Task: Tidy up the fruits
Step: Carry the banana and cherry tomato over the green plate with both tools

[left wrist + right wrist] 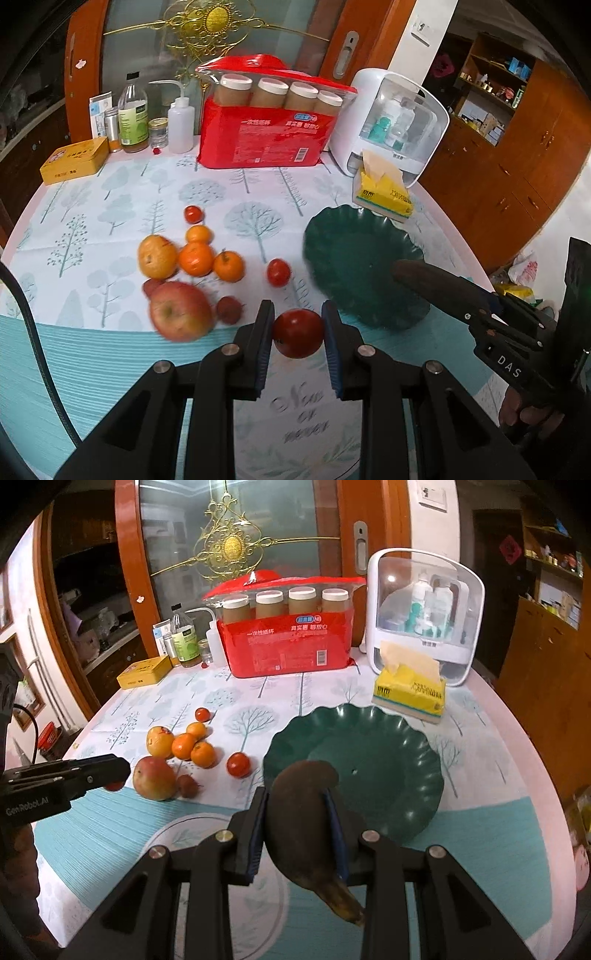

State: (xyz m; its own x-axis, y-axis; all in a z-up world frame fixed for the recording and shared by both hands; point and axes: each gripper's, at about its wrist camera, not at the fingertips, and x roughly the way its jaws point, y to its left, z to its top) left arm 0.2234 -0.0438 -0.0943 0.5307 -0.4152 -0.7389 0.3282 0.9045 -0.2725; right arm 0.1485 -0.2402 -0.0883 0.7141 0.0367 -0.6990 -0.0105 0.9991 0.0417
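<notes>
**Fruit gripped in both claws beside the green plate**

Fruit lies loose on the tree-print cloth, and two pieces are off it. The left claw is clamped on a red tomato, pads pressed to either side. The right claw is clamped on a dark brown banana, stem pointing back toward the camera, tip curling over the near rim of the plate — the plate holds nothing else.

Writing: "DAS" on the right claw's body in the left view, "GenRobot.AI" on the left claw's body in the right view. The red pack and the yellow tissue pack carry print too small to read, as does the yellow tin.

Ahead and left of the left claw: a red apple, blurred, with a small dark red fruit just beside it; beyond them a yellow-orange fruit touching a cluster of three tangerines. A tomato sits alone between the cluster and the plate, and a smaller one lies farther off.

Far ahead, at the table's back edge, the red pack shows four capped jars through its clear top. Left of it stand a squeeze bottle and a green-labelled bottle; right of it a white cabinet with bottles behind its clear door.
</notes>
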